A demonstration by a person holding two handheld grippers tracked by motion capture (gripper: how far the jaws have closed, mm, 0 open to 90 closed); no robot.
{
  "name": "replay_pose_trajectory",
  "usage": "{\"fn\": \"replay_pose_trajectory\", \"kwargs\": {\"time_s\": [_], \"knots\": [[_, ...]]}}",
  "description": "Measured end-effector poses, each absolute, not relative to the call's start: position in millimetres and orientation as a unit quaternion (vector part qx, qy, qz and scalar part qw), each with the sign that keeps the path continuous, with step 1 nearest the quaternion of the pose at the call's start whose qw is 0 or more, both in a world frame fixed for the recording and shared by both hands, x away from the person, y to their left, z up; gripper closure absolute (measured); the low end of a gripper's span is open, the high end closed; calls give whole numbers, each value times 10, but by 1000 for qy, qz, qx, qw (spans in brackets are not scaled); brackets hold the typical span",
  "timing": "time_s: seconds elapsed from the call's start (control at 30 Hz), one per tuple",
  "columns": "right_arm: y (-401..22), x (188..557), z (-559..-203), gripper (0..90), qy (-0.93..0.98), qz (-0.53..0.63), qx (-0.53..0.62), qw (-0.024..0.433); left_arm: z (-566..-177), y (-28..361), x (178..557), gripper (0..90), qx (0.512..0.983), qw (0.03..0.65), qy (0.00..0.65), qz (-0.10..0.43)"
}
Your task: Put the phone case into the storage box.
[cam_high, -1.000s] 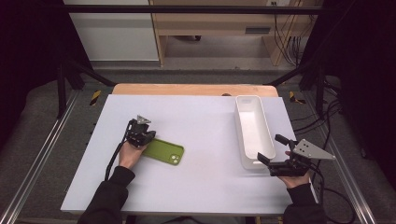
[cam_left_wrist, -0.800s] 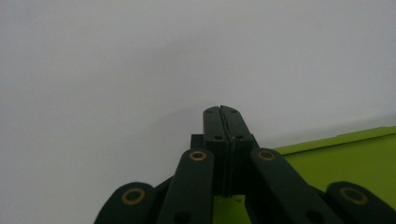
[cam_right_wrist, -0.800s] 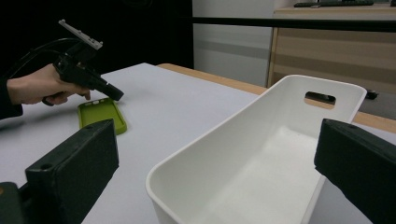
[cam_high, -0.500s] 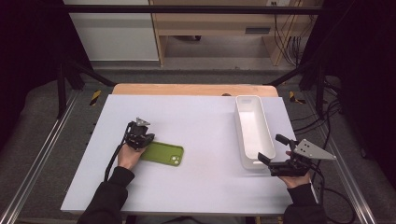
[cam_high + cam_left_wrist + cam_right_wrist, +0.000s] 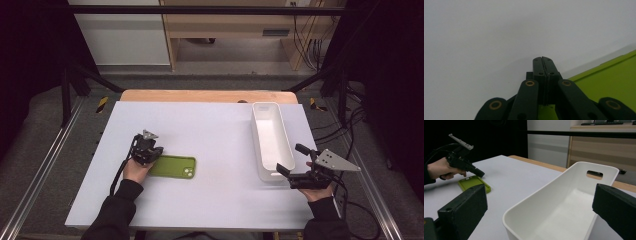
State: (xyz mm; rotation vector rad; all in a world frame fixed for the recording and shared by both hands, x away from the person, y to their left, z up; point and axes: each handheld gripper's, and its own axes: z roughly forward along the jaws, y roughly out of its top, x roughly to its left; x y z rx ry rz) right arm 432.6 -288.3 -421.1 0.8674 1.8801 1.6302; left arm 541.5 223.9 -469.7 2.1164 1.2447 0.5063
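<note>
– Where is the green phone case [image 5: 172,166]?
– Flat on the white table [image 5: 210,135], on the left side. The left gripper [image 5: 148,151] is at its left end, jaws shut tight together.
– And the right gripper [image 5: 288,163]?
– Jaws wide open, by the near end of the white bin [image 5: 270,138].

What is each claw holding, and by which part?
Left claw: shut on the green phone case, at its edge. Right claw: open, holding nothing.
</note>
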Motion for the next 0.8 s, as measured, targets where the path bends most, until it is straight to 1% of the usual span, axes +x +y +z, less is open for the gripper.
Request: {"fn": "replay_pose_trajectory", "kwargs": {"time_s": [0.8], "knots": [[-2884, 4322, -4206, 0, 690, 600, 318, 250, -4701, 2316, 5054, 897, 805, 309, 470, 190]]}}
